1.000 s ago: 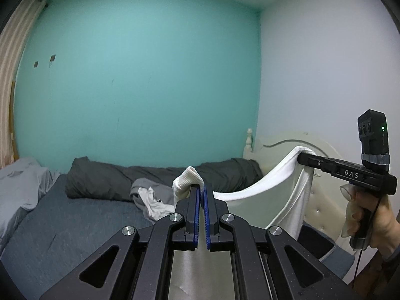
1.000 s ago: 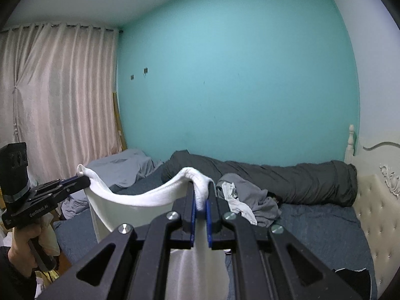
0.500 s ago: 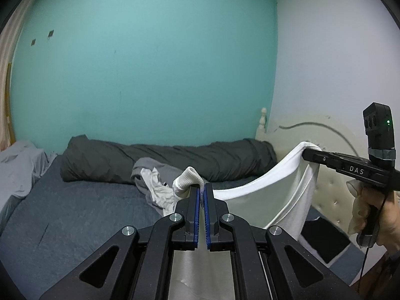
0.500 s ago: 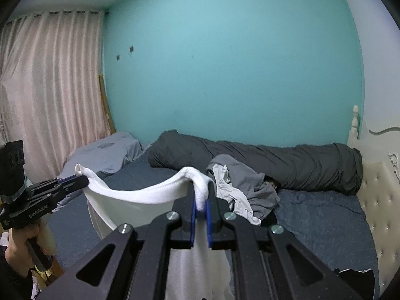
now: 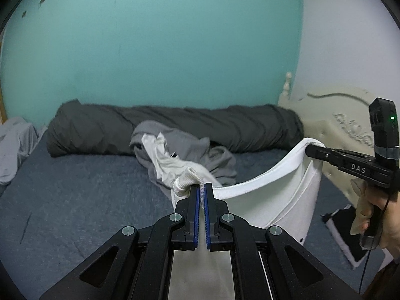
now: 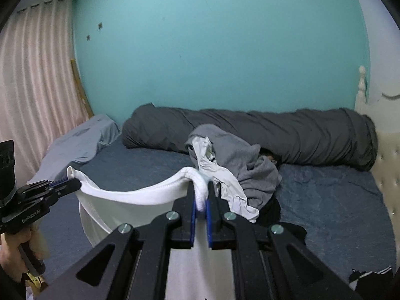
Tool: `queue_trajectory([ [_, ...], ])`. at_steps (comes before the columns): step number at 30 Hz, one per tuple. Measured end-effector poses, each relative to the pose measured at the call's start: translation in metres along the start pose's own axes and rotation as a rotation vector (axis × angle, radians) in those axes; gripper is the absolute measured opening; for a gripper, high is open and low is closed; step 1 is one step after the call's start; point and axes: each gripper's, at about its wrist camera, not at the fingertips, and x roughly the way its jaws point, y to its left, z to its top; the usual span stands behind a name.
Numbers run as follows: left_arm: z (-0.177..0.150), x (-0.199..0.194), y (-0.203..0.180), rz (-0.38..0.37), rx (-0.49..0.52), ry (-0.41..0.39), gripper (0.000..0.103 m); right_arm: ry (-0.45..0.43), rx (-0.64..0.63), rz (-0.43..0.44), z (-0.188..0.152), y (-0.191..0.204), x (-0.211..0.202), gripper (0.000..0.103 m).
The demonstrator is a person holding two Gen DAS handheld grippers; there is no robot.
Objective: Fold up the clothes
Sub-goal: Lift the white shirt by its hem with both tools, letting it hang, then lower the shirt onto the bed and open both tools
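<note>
A pink curtain (image 6: 37, 87) hangs at the far left, beside the teal wall (image 6: 212, 50). Below it a pale grey sheet (image 6: 75, 145) lies crumpled on the left edge of the bed (image 5: 75, 200), which has a blue cover. The left gripper (image 5: 202, 190) is pinched narrow on 1 ribbed corner of the white garment (image 5: 270, 200); in the right wrist view the same gripper (image 6: 72, 183) shows at the left, its jaws closed on the cloth's edge, with a hand (image 6: 15, 257) on its grip. The garment's hem sags in a curve between the 2 grippers, and its body hangs down below them, held up in the air above the near part of the bed. The right gripper (image 6: 200, 200) clamps the other corner, a bunched fold of cloth wedged between its blue pads (image 6: 192, 215); in the left wrist view it (image 5: 310, 150) reaches in from the right, marked DAS, with a hand (image 5: 375, 215) around its handle. Beyond the garment, mid-bed, sits a heap of grey and whitish clothes (image 5: 180, 155). Along the far side, against the wall, lies a long dark grey duvet roll (image 5: 175, 130). At the right stands a cream headboard (image 5: 337, 125) with a post, and near it, on the bed's right edge, lies a black item (image 5: 350, 235) with white trim.
</note>
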Motion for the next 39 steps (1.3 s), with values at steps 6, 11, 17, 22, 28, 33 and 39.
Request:
queue_trajectory([
  [6, -0.015, 0.090, 0.025, 0.014, -0.015, 0.085, 0.003, 0.057, 0.017, -0.013, -0.011, -0.030, 0.088, 0.006],
  [11, -0.028, 0.162, 0.046, 0.025, -0.033, 0.147, 0.003, 0.102, 0.029, -0.027, -0.025, -0.054, 0.159, 0.006],
  [17, -0.049, 0.237, 0.064, 0.032, -0.049, 0.208, 0.003, 0.155, 0.052, -0.050, -0.044, -0.081, 0.229, 0.006],
  [22, -0.069, 0.281, 0.072, 0.032, -0.065, 0.245, 0.003, 0.197, 0.070, -0.077, -0.065, -0.103, 0.280, 0.006],
  [28, -0.094, 0.334, 0.083, 0.028, -0.087, 0.291, 0.003, 0.249, 0.110, -0.093, -0.095, -0.125, 0.325, 0.006],
  [33, -0.126, 0.361, 0.094, 0.032, -0.126, 0.351, 0.005, 0.290, 0.112, -0.071, -0.122, -0.132, 0.351, 0.007],
  [39, -0.134, 0.350, 0.106, 0.005, -0.177, 0.338, 0.033, 0.302, 0.129, -0.052, -0.132, -0.137, 0.352, 0.045],
])
